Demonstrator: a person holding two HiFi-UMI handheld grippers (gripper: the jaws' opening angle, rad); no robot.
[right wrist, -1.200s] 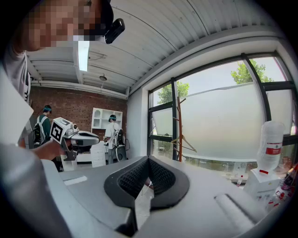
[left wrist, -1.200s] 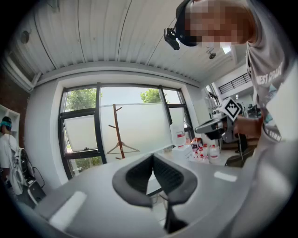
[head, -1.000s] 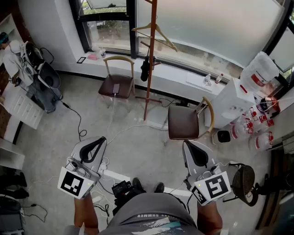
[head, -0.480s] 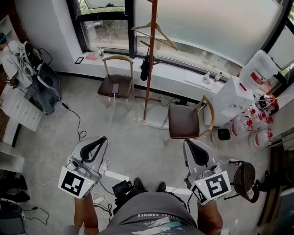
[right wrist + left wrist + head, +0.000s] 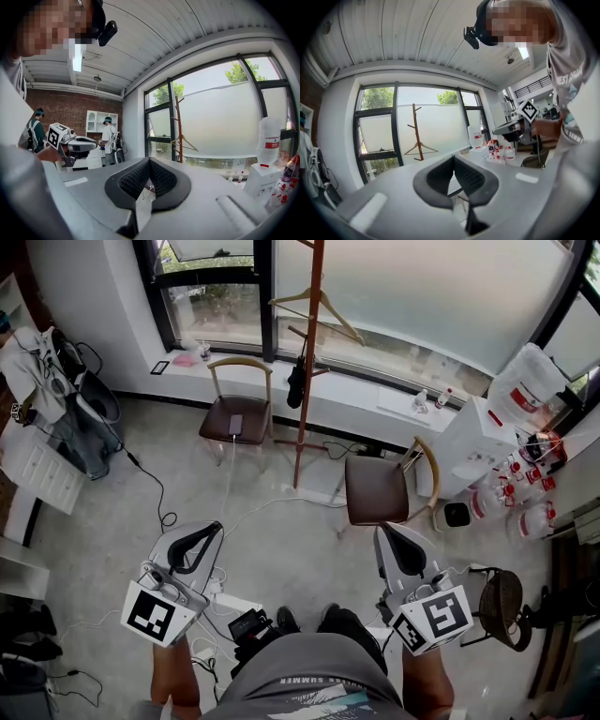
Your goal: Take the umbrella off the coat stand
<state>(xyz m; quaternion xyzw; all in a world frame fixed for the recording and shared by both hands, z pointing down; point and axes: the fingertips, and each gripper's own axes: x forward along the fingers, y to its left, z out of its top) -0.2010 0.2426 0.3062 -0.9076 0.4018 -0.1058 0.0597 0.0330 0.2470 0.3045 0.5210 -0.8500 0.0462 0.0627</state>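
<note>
A tall orange-brown coat stand (image 5: 305,371) rises by the window, between two chairs. A black folded umbrella (image 5: 296,381) hangs from one of its lower pegs, and a wooden hanger (image 5: 319,307) hangs higher up. My left gripper (image 5: 215,527) and right gripper (image 5: 383,530) are held side by side over the floor, well short of the stand. Both are shut and hold nothing. The left gripper view shows its shut jaws (image 5: 453,157) with the stand (image 5: 416,131) far off. From the right gripper (image 5: 149,160), the stand (image 5: 178,126) is also far off.
A brown chair (image 5: 238,414) stands left of the stand's base and another (image 5: 379,487) to its right. At the right are a white cabinet (image 5: 476,452), several bottles (image 5: 525,512) and a round stool (image 5: 497,606). Cables (image 5: 159,498) trail over the floor. People (image 5: 108,136) stand by white shelves.
The person has taken a small step and both grippers have edged slightly toward the coat stand. Both pairs of jaws stay shut.
</note>
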